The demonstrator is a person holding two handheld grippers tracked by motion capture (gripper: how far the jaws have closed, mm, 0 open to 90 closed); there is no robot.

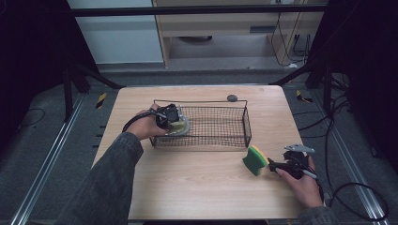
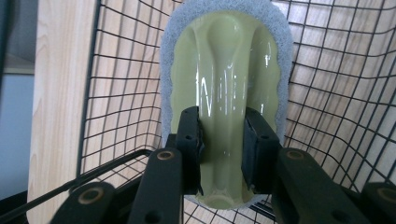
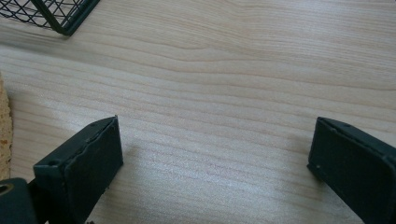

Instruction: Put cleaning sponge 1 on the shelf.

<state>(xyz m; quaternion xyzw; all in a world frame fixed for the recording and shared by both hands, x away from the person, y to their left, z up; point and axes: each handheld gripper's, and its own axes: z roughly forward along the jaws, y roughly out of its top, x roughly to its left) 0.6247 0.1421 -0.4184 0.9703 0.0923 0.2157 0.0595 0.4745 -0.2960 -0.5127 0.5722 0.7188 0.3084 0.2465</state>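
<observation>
A black wire basket [image 1: 246, 123] stands on the far half of the wooden table [image 1: 197, 187]. My left gripper [image 1: 170, 117] reaches into its left end, shut on a scrubber [image 1: 181, 126]. In the left gripper view the scrubber [image 2: 229, 70] is a glossy pale green handle on a grey-white pad, and my left gripper [image 2: 223, 140] pinches the handle's ridge over the basket mesh [image 2: 126, 93]. A green and yellow sponge [image 1: 256, 159] stands on edge at the right. My right gripper [image 1: 272, 165] sits just right of it, open; in its own view the right gripper [image 3: 217, 154] has bare wood between its jaws.
A small grey round object [image 1: 232, 98] lies on the table behind the basket's far rim. The basket's corner [image 3: 56, 16] and the sponge's edge [image 3: 3, 126] show at the left of the right gripper view. Table edges drop to a dark floor with cables at the right.
</observation>
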